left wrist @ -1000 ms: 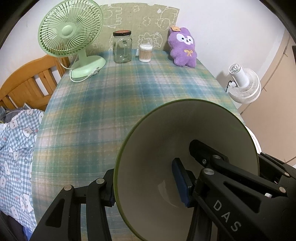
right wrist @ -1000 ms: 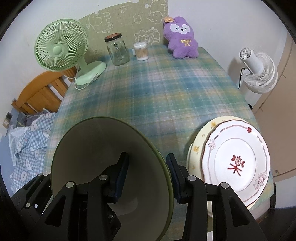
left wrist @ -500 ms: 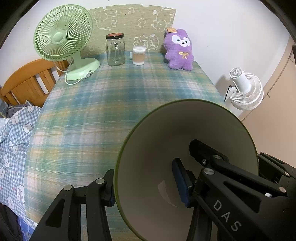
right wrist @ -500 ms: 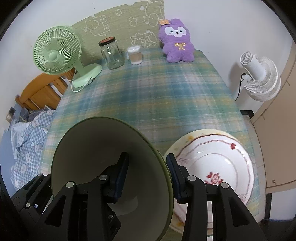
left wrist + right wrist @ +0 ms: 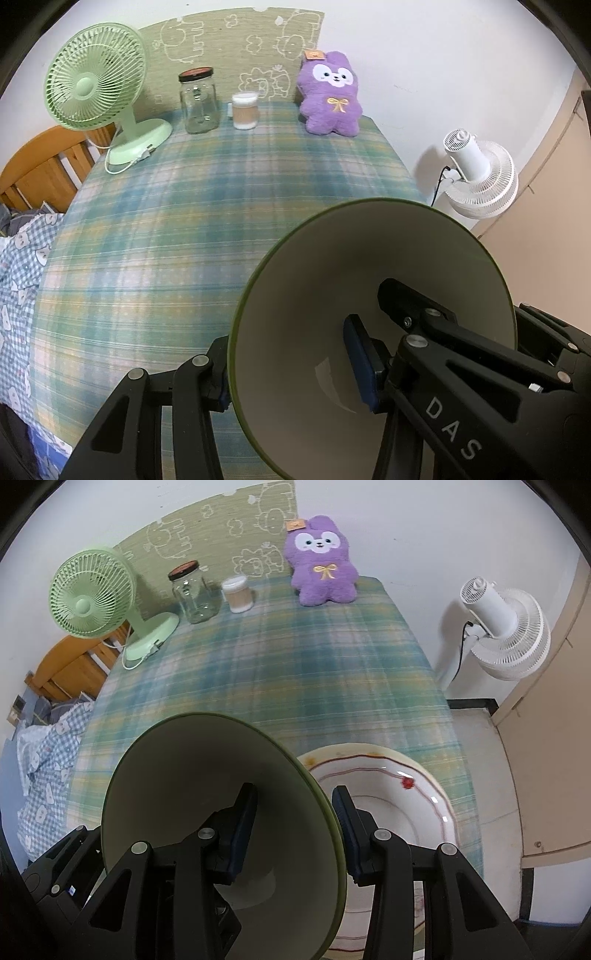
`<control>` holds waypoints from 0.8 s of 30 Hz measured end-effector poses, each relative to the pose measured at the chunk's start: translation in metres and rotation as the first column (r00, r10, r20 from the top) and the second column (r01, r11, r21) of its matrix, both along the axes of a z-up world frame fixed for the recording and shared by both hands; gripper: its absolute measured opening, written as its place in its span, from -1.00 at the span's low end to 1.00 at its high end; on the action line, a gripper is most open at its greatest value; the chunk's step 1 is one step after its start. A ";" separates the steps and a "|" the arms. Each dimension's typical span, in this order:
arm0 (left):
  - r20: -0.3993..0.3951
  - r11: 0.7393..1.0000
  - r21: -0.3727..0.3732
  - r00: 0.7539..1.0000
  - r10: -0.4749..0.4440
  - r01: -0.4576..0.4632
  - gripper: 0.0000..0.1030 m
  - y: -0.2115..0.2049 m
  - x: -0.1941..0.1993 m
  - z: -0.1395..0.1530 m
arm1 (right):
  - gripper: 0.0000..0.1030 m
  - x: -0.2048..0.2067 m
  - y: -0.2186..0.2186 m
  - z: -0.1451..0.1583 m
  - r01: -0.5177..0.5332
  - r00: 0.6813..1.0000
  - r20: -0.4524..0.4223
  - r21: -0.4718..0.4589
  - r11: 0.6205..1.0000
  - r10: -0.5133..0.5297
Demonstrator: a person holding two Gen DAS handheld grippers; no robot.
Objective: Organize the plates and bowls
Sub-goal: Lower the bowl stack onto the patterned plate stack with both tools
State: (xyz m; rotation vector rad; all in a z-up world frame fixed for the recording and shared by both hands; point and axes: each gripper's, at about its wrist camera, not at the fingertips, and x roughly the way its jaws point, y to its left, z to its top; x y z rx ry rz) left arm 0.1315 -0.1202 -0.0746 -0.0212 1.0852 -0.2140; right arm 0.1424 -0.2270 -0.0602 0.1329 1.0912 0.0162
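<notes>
Green-rimmed bowl: a wide, cream-coloured ceramic bowl with an olive-green rim (image 5: 303, 321) is carried above the near part of the table, gripped on two opposite sides of its wall.
Left gripper: the black two-finger left gripper (image 5: 291, 373) pinches the bowl's left wall — one blue-padded finger (image 5: 360, 363) inside, the other outside against the rim.
Right gripper: the black right gripper (image 5: 295, 830) pinches the bowl's right wall (image 5: 221, 794) the same way, one pad inside, one outside.
Bowl's tilt: its opening faces the cameras, so the inside is in full view; whether anything lies under it the left view does not show.
Plates: a white scalloped plate with red line trim and a small red mark (image 5: 391, 812) lies on a pale yellow plate (image 5: 354, 747) at the near right of the table, just right of the bowl and partly hidden behind its rim.
Table: a blue-green plaid cloth (image 5: 207, 221) covers it.
Far edge, left to right: a pale green desk fan (image 5: 99, 88), a clear glass jar with a dark lid (image 5: 198, 101), a small round tub of cotton swabs (image 5: 245, 110), a purple plush bunny (image 5: 330, 99).
Wall behind: a green mat with white animal outlines (image 5: 236, 48).
Off the table: a white floor fan (image 5: 506, 627) to the right — a wooden bed frame (image 5: 40, 166) and blue checked bedding (image 5: 22, 273) to the left.
</notes>
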 end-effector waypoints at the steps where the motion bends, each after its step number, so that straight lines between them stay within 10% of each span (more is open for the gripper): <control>1: -0.001 1.000 -0.001 1.000 -0.001 0.001 -0.01 -0.004 0.000 0.000 | -0.12 0.000 -0.005 0.000 0.002 1.000 -0.002 -0.001 1.000 -0.002; 24: -0.075 1.000 0.003 0.997 -0.010 0.010 -0.01 -0.064 0.003 -0.028 | -0.12 -0.001 -0.066 -0.028 0.012 0.997 -0.071 -0.004 1.000 -0.013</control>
